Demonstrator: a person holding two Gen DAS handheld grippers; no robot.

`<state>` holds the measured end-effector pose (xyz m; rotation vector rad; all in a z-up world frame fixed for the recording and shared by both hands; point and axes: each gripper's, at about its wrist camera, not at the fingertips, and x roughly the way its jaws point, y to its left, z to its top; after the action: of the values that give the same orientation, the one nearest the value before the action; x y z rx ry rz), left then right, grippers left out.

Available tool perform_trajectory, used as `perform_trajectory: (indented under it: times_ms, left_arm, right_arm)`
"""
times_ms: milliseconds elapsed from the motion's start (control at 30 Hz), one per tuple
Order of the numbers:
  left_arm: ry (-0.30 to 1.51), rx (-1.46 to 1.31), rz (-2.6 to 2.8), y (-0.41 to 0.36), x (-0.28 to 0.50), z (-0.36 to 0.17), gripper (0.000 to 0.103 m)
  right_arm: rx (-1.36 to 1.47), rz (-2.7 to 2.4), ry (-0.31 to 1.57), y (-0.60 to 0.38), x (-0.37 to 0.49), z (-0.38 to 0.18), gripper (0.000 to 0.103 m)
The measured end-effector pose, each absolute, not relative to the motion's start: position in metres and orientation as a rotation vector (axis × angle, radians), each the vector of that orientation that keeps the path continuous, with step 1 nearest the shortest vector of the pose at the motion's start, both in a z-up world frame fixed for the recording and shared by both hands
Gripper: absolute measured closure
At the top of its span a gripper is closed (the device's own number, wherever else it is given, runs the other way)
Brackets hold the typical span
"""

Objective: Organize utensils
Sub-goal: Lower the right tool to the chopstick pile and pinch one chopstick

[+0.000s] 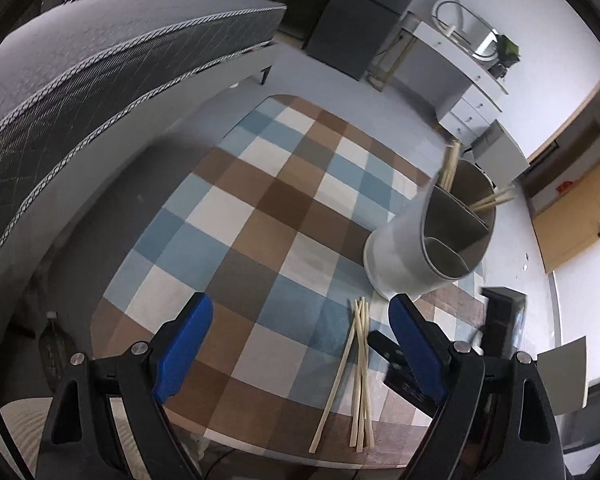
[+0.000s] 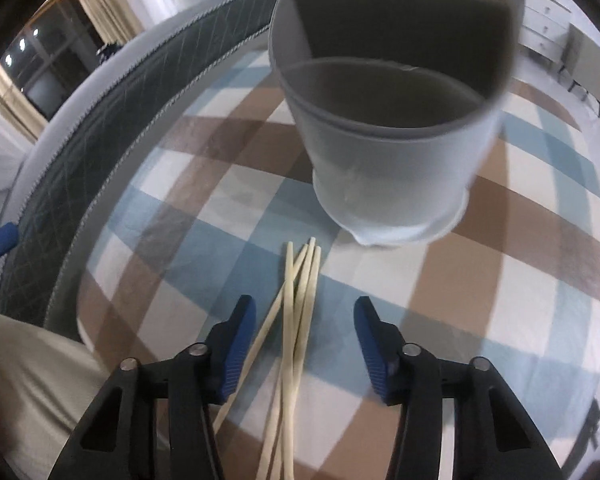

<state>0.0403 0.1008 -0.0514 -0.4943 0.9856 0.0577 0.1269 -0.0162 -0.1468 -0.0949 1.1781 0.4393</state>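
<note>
A grey divided utensil holder (image 1: 432, 236) (image 2: 388, 120) stands on a table with a blue, brown and white checked cloth (image 1: 260, 220) (image 2: 520, 240). Some pale chopsticks (image 1: 494, 199) stick out of its far compartments. Several loose chopsticks (image 1: 360, 372) (image 2: 296, 320) lie on the cloth in front of the holder. My left gripper (image 1: 300, 344) is open and empty, left of the loose chopsticks. My right gripper (image 2: 305, 344) is open, low over the loose chopsticks, with the sticks lying between its fingers.
A dark quilted mattress (image 1: 80, 92) (image 2: 112, 112) runs along the table's left side. A white dresser (image 1: 456, 68) and a wooden door (image 1: 576, 176) are behind the table. The table's near edge (image 1: 300, 452) lies just past the chopstick ends.
</note>
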Motion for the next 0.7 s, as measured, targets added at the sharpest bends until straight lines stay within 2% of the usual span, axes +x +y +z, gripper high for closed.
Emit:
perform_trajectory:
  times_ms: [100, 267, 333, 533, 700]
  left_arm:
    - [1.012, -0.534, 0.042, 0.105, 0.043, -0.054, 0.017]
    - [1.038, -0.59, 0.015, 0.109, 0.043, -0.057, 0.017]
    - [1.041, -0.598, 0.013, 0.111, 0.044, -0.057, 0.017]
    - [1.041, -0.62, 0.024, 0.116, 0.042, -0.056, 0.017]
    - [1.04, -0.606, 0.033, 0.116, 0.043, -0.057, 0.017]
  right_arm:
    - [-0.135, 0.449, 1.197, -0.005, 0.135, -0.155, 0.068]
    - [-0.242, 0.457, 1.194, 0.014, 0.138, -0.161, 0.069]
    - [-0.277, 0.437, 1.197, 0.018, 0.138, -0.163, 0.077]
    - [-0.331, 0.381, 1.176, 0.022, 0.135, -0.167, 0.091]
    - [-0.256, 0.367, 1.163, 0.009, 0.133, -0.161, 0.092]
